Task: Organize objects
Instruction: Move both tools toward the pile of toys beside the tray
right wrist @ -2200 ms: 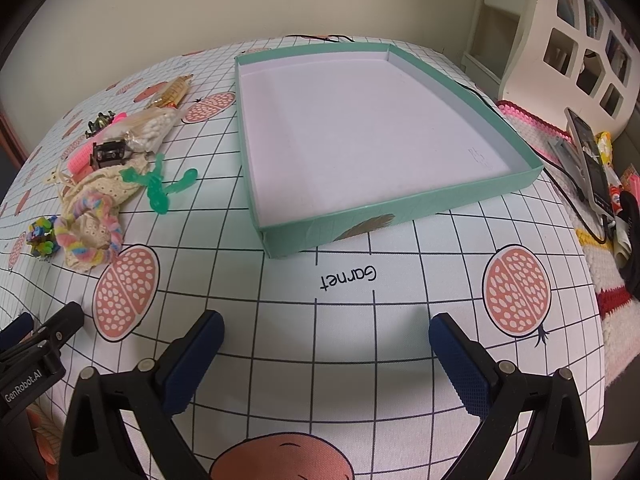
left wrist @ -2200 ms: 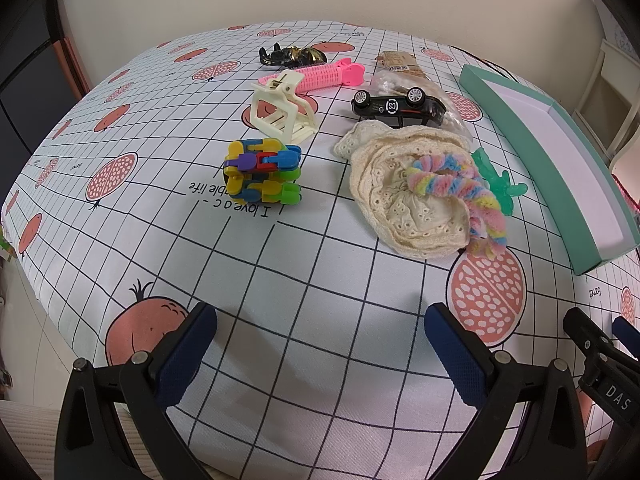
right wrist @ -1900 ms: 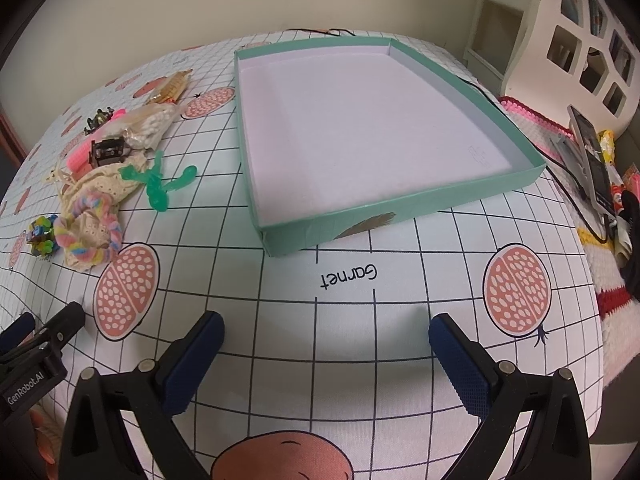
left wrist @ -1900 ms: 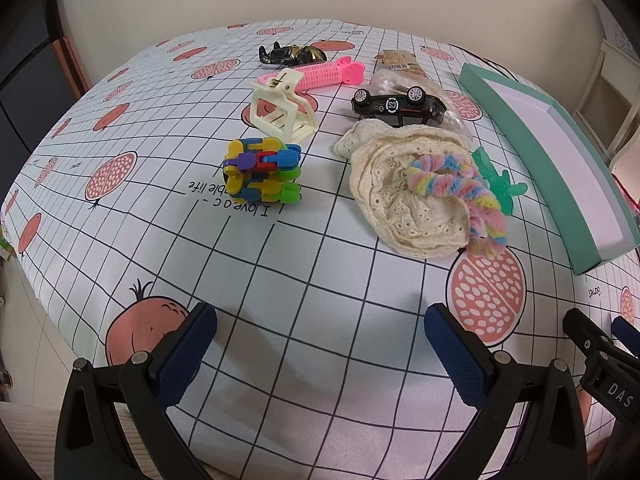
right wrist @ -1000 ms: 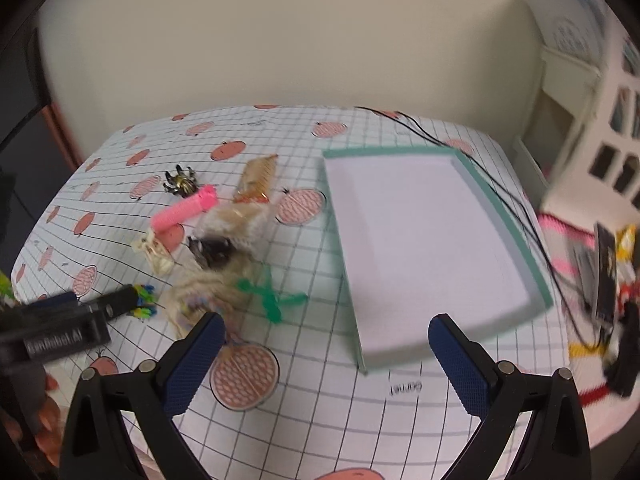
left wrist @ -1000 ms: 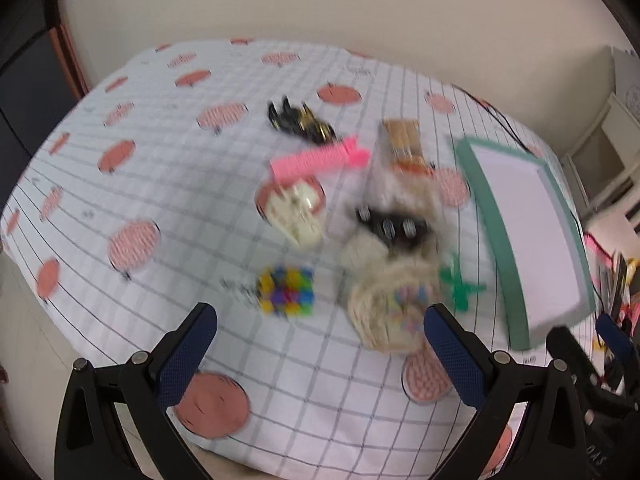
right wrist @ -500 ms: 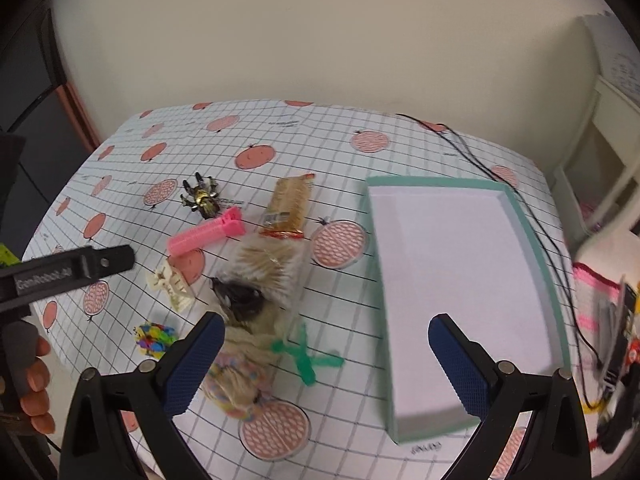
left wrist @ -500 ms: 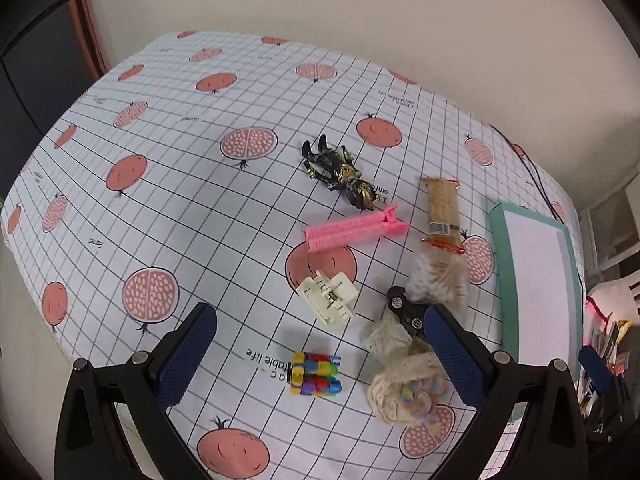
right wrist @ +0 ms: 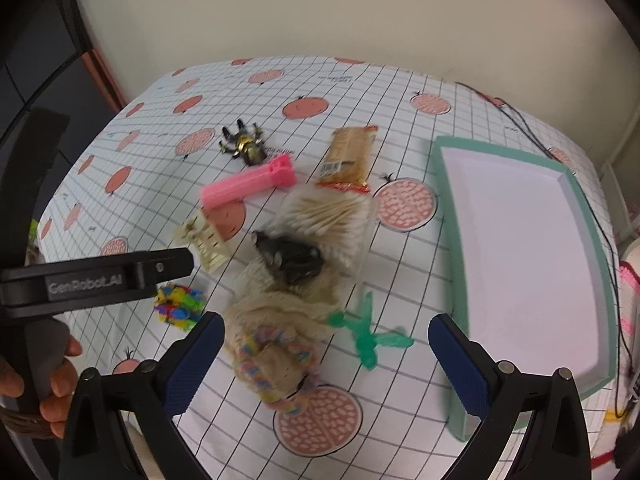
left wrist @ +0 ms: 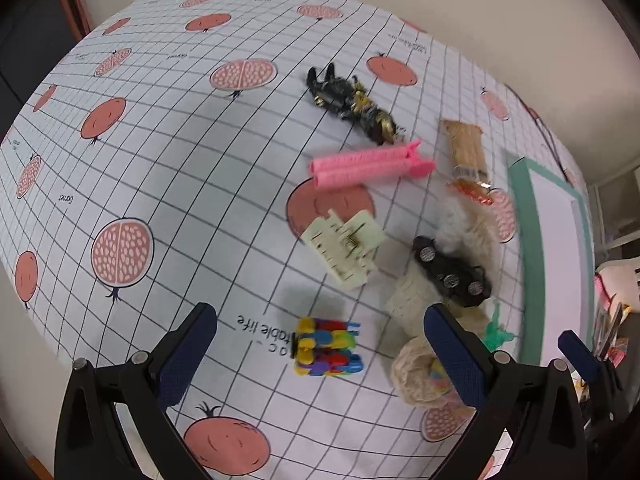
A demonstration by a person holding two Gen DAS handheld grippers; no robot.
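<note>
Left wrist view: both grippers have lifted well above the table since a couple of seconds ago, when they sat low over the cloth; judged a survey pose, sorting not yet begun. Left gripper (left wrist: 320, 344): jaws spread wide, holding nothing, hanging over the multicoloured block toy (left wrist: 326, 346). Right gripper (right wrist: 326, 354): jaws spread wide, empty, above the cream lace cloth (right wrist: 280, 300) and its rainbow pipe-cleaner ring (right wrist: 276, 364). Container: one teal tray (right wrist: 454, 280), white floor bare, nothing in it. All loose items lie outside and left of the tray, unmoved: green plastic figure (right wrist: 368, 336) nearest its left wall; black toy car (right wrist: 290, 258) atop a clear pack of cotton swabs (right wrist: 328, 212); snack packet (right wrist: 348, 156) beyond; pink hair roller (right wrist: 248, 184), cream claw clip (right wrist: 206, 242) and black-gold beetle toy (right wrist: 244, 146) farther left. Block toy farthest from the tray.
</note>
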